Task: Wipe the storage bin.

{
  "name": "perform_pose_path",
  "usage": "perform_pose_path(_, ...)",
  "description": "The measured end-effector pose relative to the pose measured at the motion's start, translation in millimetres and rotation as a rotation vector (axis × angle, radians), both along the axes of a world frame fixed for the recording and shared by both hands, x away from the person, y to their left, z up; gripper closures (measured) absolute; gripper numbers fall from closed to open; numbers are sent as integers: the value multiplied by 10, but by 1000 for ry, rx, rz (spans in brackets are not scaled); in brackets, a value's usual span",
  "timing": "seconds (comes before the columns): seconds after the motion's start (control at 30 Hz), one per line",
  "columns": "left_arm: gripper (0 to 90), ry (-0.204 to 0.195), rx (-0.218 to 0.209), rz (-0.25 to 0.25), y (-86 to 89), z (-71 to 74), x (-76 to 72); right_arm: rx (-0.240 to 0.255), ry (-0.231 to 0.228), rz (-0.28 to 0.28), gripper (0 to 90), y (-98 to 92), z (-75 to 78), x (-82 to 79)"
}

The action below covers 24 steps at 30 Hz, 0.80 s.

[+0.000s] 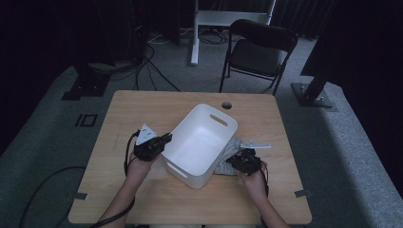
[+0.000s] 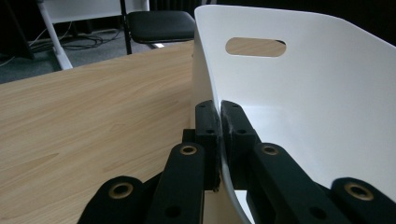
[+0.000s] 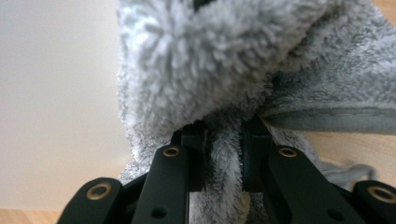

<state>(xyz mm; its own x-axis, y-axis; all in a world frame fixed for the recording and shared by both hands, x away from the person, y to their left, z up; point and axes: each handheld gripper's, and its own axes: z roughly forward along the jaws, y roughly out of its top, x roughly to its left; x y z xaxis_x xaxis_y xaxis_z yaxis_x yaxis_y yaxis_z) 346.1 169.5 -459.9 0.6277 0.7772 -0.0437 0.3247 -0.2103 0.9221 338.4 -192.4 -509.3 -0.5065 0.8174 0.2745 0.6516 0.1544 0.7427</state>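
Left hand-held gripper (image 1: 160,141): clamped on the tub's (image 1: 202,142) rim, at 9 o'clock.
Right hand-held gripper (image 1: 236,160): closed on the grey towel (image 1: 229,153).
Towel: laid on the worktop (image 1: 142,107), at the tub's 3 o'clock.

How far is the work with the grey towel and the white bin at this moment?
Done: left gripper is shut on the white plastic bin's rim, and right gripper has pinched the fluffy grey towel. In hand: the towel beside the bin. Left: the bin is empty; the towel probably goes inside.
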Motion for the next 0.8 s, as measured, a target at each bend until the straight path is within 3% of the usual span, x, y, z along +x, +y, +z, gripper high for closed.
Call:
perform_pose_path(0.23, 864, -2, 10, 10, -6, 3, -2, -28, 62, -10, 761, 38, -225, 84)
perform_pose_path(0.43, 867, 1, 9, 31, -8, 4, 0, -33, 65, -8, 761, 29, -191, 82)
perform_pose_path(0.53, 868, -4, 17, 32, -20, 7, -3, -22, 31, -3, 761, -25, -54, 32)
perform_pose_path(0.8, 871, 0, 18, 36, -28, 9, 1, 113, -128, -11, 760, -244, 573, -236)
